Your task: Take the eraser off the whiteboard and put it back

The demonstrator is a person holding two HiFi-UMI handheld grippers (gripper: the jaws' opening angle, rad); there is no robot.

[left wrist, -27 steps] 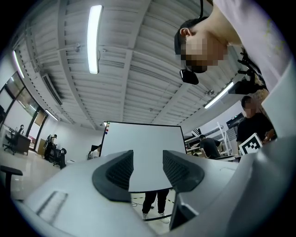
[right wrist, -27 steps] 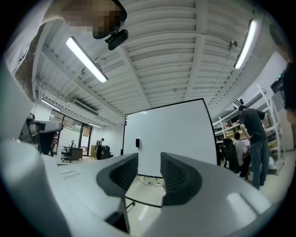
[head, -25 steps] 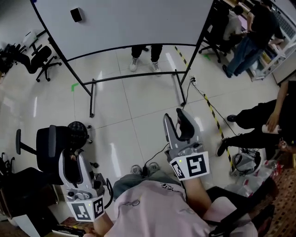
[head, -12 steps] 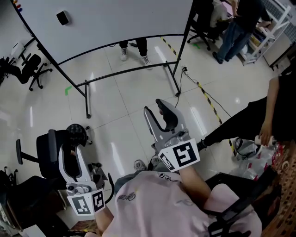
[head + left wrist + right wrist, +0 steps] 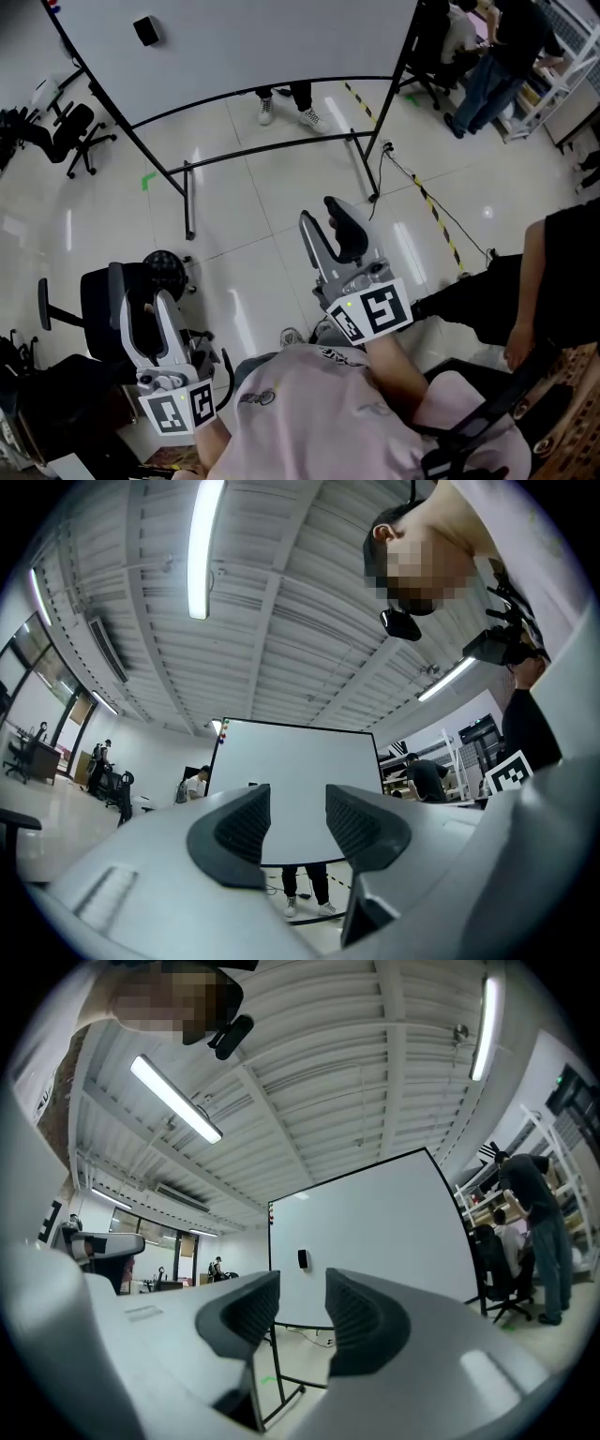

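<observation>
Eraser stuck high on whiteboard, untouched. Left gripper jaws narrowly apart, just been closing (nothing between them); right gripper jaws apart, empty.

Head looks down; both gripper views face whiteboard.

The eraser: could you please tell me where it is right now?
In the head view the eraser sits on the whiteboard at the picture's upper left, near the board's left edge.
</observation>
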